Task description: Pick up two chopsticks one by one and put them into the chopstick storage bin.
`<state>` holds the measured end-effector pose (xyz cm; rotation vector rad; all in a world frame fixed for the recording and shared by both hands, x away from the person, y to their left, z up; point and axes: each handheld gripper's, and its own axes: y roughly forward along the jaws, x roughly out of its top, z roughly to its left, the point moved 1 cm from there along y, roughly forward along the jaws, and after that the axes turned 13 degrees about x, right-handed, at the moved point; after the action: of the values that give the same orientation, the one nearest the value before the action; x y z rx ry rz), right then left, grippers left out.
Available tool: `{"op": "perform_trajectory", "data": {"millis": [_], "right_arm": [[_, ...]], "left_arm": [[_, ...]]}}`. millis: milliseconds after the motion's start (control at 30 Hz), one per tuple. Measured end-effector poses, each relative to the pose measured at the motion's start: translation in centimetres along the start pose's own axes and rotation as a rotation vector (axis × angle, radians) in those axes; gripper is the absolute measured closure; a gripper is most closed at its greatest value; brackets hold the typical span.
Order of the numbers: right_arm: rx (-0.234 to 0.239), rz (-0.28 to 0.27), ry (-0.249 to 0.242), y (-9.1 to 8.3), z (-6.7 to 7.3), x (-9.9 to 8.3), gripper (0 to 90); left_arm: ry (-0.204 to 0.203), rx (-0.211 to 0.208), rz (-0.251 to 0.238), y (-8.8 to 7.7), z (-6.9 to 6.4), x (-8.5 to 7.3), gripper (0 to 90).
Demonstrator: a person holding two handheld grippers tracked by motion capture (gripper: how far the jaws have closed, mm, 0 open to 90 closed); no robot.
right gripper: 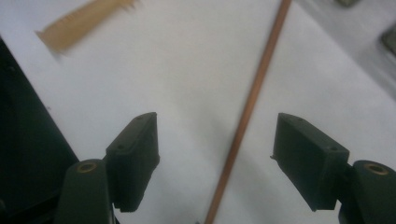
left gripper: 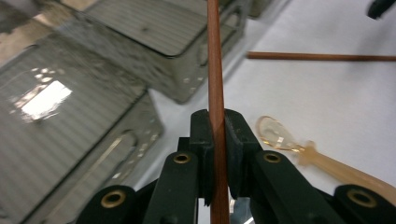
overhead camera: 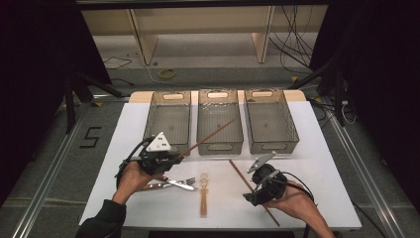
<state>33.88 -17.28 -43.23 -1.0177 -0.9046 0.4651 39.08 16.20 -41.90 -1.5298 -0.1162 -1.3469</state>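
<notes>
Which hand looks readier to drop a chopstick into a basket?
The left. Its gripper is shut on a chopstick angled over the middle basket; the right gripper stands open around another chopstick on the table.

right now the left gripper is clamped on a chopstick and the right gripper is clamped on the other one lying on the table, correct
Not quite. The left gripper is clamped on a chopstick, but the right gripper is open: the right gripper view shows the other chopstick lying between its spread jaws, untouched.

Three mesh baskets [overhead camera: 220,121] stand in a row behind both tongs. Between the left tongs [overhead camera: 179,156] and right tongs [overhead camera: 247,197] lies a wooden spoon [overhead camera: 203,194]; a chopstick [overhead camera: 252,191] lies on the desk [overhead camera: 317,163] between the right tongs' jaws.
</notes>
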Motion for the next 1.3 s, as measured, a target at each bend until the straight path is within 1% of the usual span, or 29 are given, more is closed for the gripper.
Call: {"op": "perform_trajectory", "data": {"millis": [100, 267, 300, 400, 467, 600, 700, 800, 900, 1000, 1133, 1300], "right_arm": [[-0.005, 0.021, 0.028, 0.3, -0.5, -0.6, 30.4], [-0.012, 0.035, 0.043, 0.3, -0.7, -1.2, 28.6], [-0.015, 0.035, 0.051, 0.3, -0.7, -1.3, 28.4], [-0.015, 0.037, 0.052, 0.4, -1.0, -1.5, 28.4], [-0.013, 0.04, 0.054, 0.5, -1.0, -1.6, 28.4], [-0.022, 0.058, 0.052, 0.8, -1.0, -1.7, 28.4], [-0.021, 0.057, 0.055, 0.9, -1.0, -1.7, 28.4], [-0.019, 0.061, 0.056, 0.9, -1.0, -1.8, 28.4], [-0.016, 0.064, 0.054, 0.9, -1.0, -1.8, 28.4], [-0.014, 0.067, 0.052, 1.0, -1.0, -1.8, 28.4], [-0.016, 0.07, 0.055, 1.0, -1.0, -1.8, 28.4], [-0.017, 0.072, 0.055, 1.0, -1.0, -1.8, 28.7]], "left_arm": [[-0.043, 0.022, -0.005, 0.1, 1.2, 0.1, 82.7], [-0.111, 0.076, -0.003, 0.3, 3.3, 0.4, 82.7], [-0.122, 0.087, -0.003, 0.4, 3.7, 0.5, 82.7], [-0.148, 0.118, 0.001, 0.6, 4.9, 0.7, 82.7], [-0.167, 0.122, 0.001, 0.9, 5.8, 0.7, 82.7], [-0.205, 0.149, 0.013, 1.4, 7.2, 0.6, 82.7], [-0.234, 0.172, 0.026, 2.0, 8.2, 0.6, 82.6], [-0.256, 0.189, 0.046, 2.5, 9.0, 0.5, 82.7], [-0.264, 0.206, 0.058, 3.0, 9.5, 0.4, 82.6], [-0.297, 0.211, 0.071, 3.3, 10.0, 0.1, 82.6], [-0.32, 0.219, 0.093, 3.8, 10.3, -0.5, 82.5], [-0.375, 0.23, 0.105, 4.1, 10.8, -0.9, 82.4]]}}
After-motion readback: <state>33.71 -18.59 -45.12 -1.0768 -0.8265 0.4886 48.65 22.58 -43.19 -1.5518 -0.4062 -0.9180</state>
